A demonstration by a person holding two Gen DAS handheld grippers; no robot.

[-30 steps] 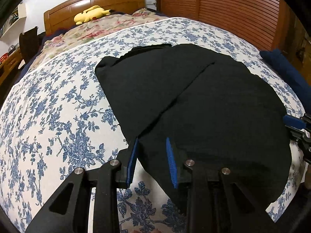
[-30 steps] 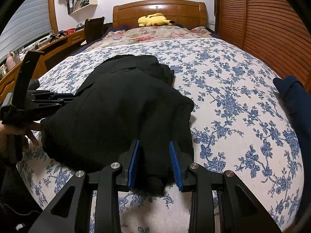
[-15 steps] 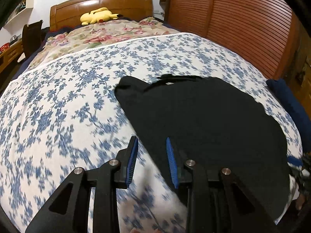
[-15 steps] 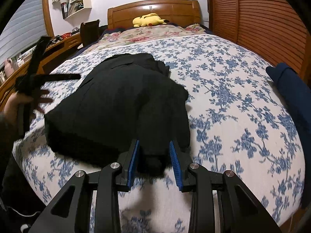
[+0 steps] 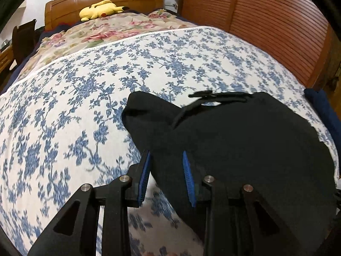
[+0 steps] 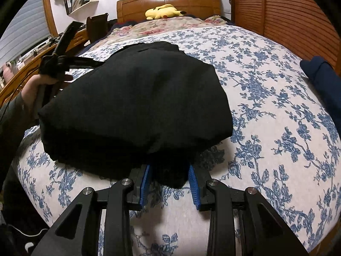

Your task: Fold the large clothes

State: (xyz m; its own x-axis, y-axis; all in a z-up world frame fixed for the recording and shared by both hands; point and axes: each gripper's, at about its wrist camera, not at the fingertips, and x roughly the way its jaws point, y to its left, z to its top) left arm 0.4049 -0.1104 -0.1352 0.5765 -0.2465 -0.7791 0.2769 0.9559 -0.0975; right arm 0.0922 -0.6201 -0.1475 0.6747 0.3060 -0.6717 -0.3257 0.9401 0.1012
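The left tongs (image 5: 166, 178) have swept across the bed (image 5: 64, 128) toward the right, carrying the garment's (image 5: 245, 149) left edge with them. The garment, spread wide with a diagonal seam a second ago, now lies doubled into a narrower, thicker mound (image 6: 136, 106). In the right wrist view, the left hand (image 6: 32, 89) has risen and moved farther up the bed.

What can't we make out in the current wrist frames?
- Left wrist: black garment near edge hidden behind left gripper; grip unclear.
- Right wrist: fold layers beneath hidden by top layer; right gripper fingertips buried in cloth.
- Right wrist: shelf contents too small.
- Both: navy cloth cut off by frame edge.
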